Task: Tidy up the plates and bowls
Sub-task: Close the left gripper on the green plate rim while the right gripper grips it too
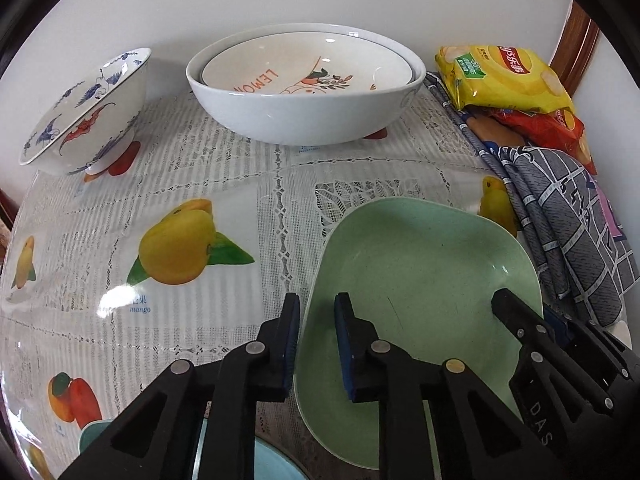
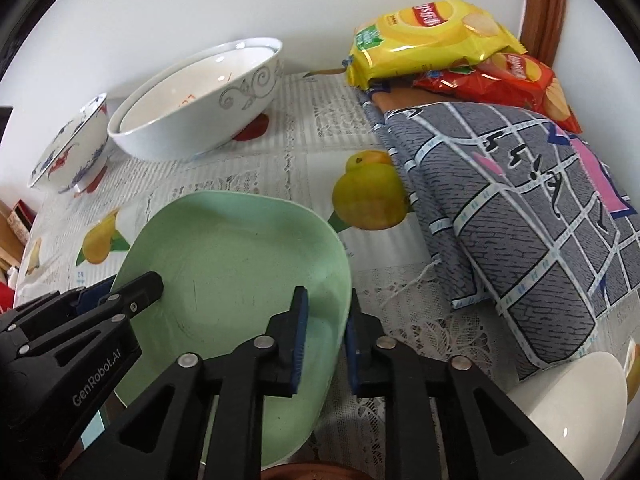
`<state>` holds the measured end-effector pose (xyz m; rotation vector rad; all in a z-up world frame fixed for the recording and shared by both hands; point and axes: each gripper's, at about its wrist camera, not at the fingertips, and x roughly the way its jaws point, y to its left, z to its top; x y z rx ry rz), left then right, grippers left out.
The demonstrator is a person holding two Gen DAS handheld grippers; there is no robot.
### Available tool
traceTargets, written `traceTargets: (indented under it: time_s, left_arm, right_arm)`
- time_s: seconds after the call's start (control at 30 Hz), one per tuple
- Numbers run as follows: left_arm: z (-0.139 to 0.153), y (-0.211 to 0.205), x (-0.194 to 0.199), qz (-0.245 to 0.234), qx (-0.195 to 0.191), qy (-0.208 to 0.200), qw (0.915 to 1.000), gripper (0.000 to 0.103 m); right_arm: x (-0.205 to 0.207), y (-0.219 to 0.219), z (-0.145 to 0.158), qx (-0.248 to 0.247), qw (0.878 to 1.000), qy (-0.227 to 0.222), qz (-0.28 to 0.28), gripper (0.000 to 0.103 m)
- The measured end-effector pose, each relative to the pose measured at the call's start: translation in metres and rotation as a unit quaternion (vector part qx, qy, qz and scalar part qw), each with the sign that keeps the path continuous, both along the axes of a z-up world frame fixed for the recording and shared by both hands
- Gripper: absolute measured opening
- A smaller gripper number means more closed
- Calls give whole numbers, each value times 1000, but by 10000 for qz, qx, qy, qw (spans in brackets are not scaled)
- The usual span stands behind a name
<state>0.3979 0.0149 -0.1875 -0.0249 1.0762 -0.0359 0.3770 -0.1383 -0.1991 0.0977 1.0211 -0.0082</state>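
green plate (image 1: 420,276): a rounded-square, shallow dish, hollow side up, on the fruit-print tablecloth (image 1: 224,184) at the near right of the table; in the left wrist view its longer run goes from the near edge away toward the folded cloth, one rounded corner pointing to the far right.
green plate tilt: cannot tell whether it is lifted or lies flat on the table.
left gripper (image 1: 317,342): clenched on the plate's left rim, one blue pad outside the wall, the other inside the hollow.
right gripper (image 2: 327,338): clenched on the plate's right rim, one pad inside the hollow, the other outside over the lace.
plate relative to the claws: it spans between the two, each claw on an opposite side edge, the far half of the plate reaching out past the fingertips.
large white bowl (image 1: 304,92): at the far edge by the wall, well apart from the plate, upright.
lemon plate (image 1: 308,66): nested inside the large white bowl, orange lettering showing.
blue-patterned bowl (image 1: 86,116): far left, just beside the large bowl, standing on its foot.
folded grey cloth (image 2: 520,216): right of the plate, near its far right corner.
snack bags (image 2: 432,36): a yellow one on a red one, far right corner against the wall.
white dish (image 2: 576,412): near right edge in the right wrist view, only partly seen.
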Motion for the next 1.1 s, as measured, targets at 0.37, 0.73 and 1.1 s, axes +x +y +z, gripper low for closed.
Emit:
traceTargets:
  time_s: [0.37,0.73,1.1]
  left_arm:
    - [40,5,-27,20,-174,-374,9991,10]
    - [85,-7,-73,-122,-369,-769,9963,8]
    - [119,-12,-115,-190,-430,-1097,9929,8]
  right_arm:
    - [-17,-14,33,311,9984,-455,-143,6]
    - [-63,-29,77,592,9946,-803,-304,5]
    - [-105,-36,111,688,9909,-1098,-363,5]
